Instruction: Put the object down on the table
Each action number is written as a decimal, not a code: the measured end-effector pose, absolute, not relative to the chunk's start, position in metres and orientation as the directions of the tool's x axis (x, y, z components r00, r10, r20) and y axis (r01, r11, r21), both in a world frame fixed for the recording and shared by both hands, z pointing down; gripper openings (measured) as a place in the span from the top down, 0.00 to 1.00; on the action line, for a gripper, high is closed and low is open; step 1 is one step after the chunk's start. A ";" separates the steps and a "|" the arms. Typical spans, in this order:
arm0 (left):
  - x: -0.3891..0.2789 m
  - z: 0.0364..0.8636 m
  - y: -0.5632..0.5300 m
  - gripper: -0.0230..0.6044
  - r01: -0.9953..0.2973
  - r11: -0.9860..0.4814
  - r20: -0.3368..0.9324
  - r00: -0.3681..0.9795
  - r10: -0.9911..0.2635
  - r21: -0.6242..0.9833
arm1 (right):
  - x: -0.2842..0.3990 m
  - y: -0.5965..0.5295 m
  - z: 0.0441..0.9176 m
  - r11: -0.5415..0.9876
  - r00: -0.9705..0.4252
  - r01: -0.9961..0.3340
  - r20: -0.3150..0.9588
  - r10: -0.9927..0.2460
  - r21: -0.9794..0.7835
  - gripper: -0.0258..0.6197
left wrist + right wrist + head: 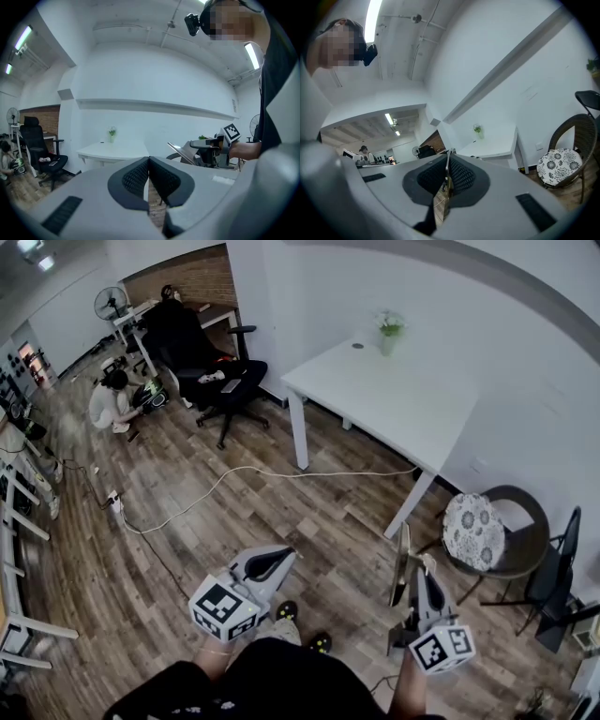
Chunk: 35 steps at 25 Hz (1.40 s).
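Observation:
My right gripper (417,568) is shut on a thin flat grey plate (402,563), held upright and edge-on at the lower right of the head view. In the right gripper view the plate's thin edge (447,174) runs between the two black pads (461,177). The left gripper view shows the plate (182,153) tilted in the right gripper (213,149). My left gripper (279,561) hangs at lower centre, its pads (136,176) shut on nothing. The white table (394,399) stands ahead of both, well apart, with a small potted plant (390,329) at its far edge.
A wicker chair with a patterned cushion (475,531) stands right of the table, a black chair (558,568) beyond it. A black office chair (225,381) and a crouching person (111,401) are at the far left. A white cable (234,479) crosses the wooden floor.

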<state>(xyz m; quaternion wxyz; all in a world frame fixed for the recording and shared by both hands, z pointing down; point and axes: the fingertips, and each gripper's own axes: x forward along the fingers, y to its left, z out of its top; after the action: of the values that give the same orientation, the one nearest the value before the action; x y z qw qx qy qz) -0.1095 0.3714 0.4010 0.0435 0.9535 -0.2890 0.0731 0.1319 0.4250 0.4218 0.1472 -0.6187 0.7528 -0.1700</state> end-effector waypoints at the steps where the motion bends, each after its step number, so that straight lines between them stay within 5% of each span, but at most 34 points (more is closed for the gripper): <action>1: -0.111 0.402 0.369 0.97 -0.561 -0.827 0.164 0.820 -0.548 0.041 | 0.131 0.422 0.421 0.182 -0.195 -0.882 -0.013 -0.981 -0.435 0.95; 35: -0.146 0.413 0.135 0.97 -0.557 -0.826 0.103 0.830 -0.549 0.088 | 0.096 0.192 0.416 0.188 -0.215 -0.908 0.031 -0.976 -0.375 0.95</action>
<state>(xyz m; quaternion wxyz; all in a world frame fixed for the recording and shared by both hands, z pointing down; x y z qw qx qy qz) -0.1464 0.1354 0.4126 0.0573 0.9547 -0.2896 0.0365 0.0961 0.1920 0.4162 0.1079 -0.6172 0.7631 -0.1585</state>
